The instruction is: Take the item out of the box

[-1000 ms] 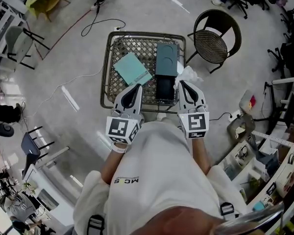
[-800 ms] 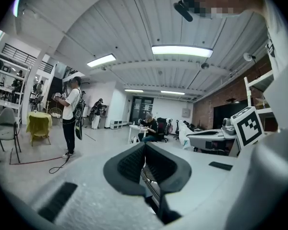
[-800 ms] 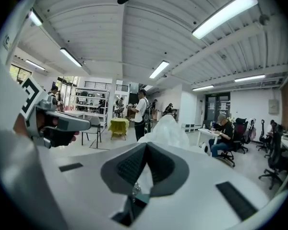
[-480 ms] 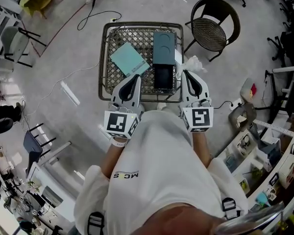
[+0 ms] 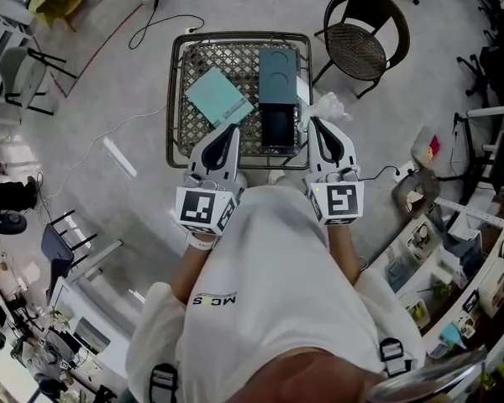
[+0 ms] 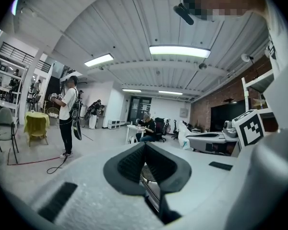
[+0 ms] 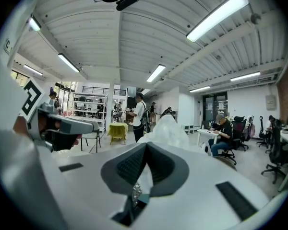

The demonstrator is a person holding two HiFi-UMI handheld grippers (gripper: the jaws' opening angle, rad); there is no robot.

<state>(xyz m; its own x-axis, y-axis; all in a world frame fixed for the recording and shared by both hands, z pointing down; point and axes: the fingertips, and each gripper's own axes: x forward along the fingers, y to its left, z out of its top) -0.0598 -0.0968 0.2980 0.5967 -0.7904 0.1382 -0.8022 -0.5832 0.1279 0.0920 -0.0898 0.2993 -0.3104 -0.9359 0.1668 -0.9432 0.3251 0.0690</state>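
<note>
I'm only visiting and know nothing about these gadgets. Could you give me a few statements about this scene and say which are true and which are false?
1. The left gripper and the right gripper both have their jaws shut. True.
2. The pale teal lid lies on the floor. False: it lies on the mesh table.
3. A chair stands by the table's far right corner. True.
4. The left gripper grips the dark teal box. False: its jaws are together on nothing, and the box lies on the table ahead of it.
</note>
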